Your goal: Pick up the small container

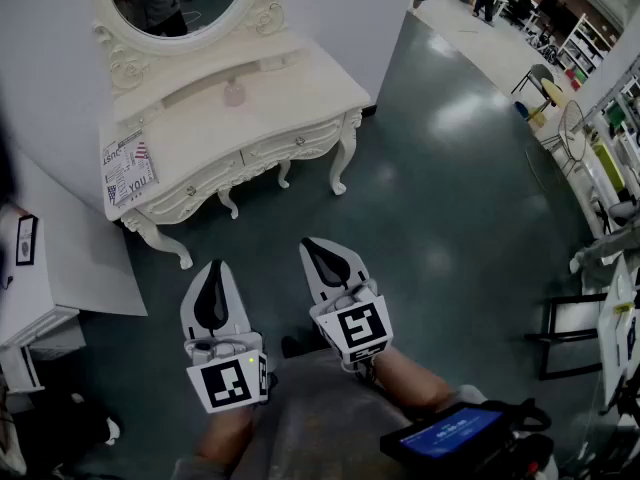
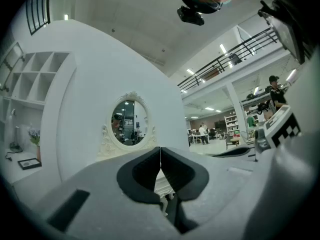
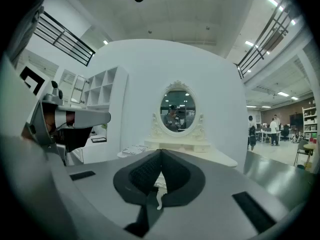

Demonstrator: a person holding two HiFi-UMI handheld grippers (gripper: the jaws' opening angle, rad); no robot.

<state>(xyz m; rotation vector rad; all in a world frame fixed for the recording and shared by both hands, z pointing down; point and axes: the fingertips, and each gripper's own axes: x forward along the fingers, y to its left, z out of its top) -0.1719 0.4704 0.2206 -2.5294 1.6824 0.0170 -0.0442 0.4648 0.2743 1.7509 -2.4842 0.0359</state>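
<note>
A small pale pink container (image 1: 234,92) stands on the cream dressing table (image 1: 290,93), below the oval mirror (image 1: 185,3). Both grippers hang over the dark floor, well short of the table. My left gripper (image 1: 213,269) is shut with nothing in it; its tips meet in the left gripper view (image 2: 160,149). My right gripper (image 1: 317,245) is shut and empty too, its tips touching in the right gripper view (image 3: 160,152). The dressing table (image 3: 190,151) and mirror (image 3: 178,110) lie straight ahead of the right gripper. The container is too small to make out in either gripper view.
A printed card (image 1: 127,168) lies at the table's left end. A white cabinet (image 1: 30,288) stands at the left with a framed picture (image 1: 25,239). A tablet (image 1: 452,434) sits by the person's legs. Chairs and racks (image 1: 600,168) line the right side.
</note>
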